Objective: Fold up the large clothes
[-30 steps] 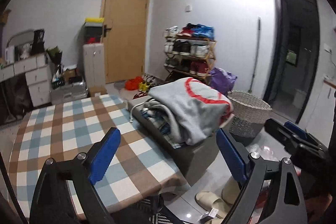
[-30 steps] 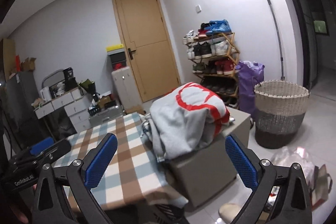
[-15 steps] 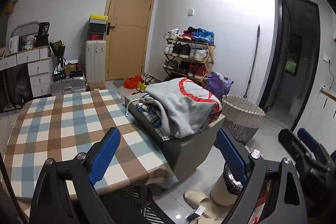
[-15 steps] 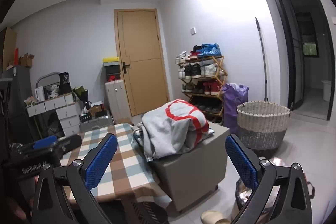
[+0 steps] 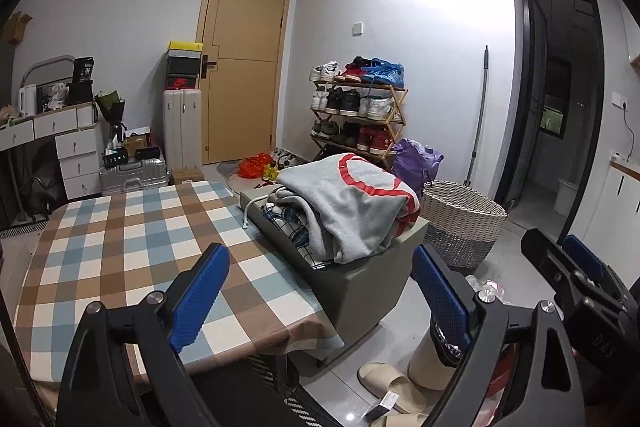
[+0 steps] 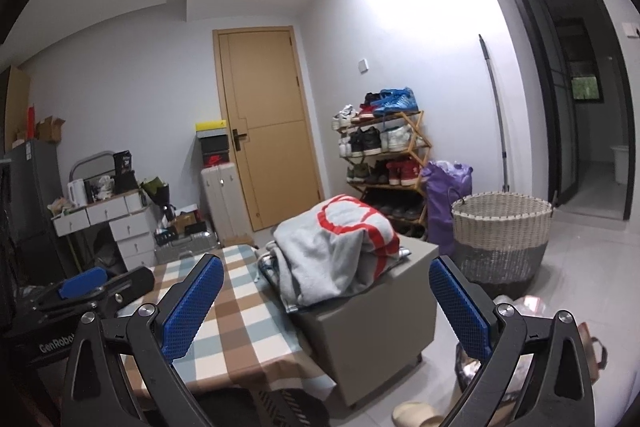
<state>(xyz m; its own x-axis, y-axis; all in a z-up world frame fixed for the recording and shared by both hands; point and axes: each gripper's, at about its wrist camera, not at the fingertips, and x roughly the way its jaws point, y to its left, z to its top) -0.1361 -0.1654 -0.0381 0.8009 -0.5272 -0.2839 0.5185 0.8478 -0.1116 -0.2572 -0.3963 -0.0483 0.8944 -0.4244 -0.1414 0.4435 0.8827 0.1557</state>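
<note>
Between the blue pads of the left gripper (image 5: 320, 295) nothing sits: jaws spread wide, hovering over the checked table (image 5: 120, 247) near its right edge. Right gripper (image 6: 326, 301) likewise spread, holding nothing, raised off that edge. Clothes pile (image 5: 344, 211), grey garment with red trim on top, is heaped on a grey box (image 6: 372, 323) touching the table's right edge; probably kept there within reach. Right view alone shows the ceiling light; left view alone shows slippers (image 5: 392, 383) on the floor.

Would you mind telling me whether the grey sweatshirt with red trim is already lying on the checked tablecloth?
No, the grey sweatshirt with red trim sits heaped on the grey box beside the checked tablecloth.
</note>
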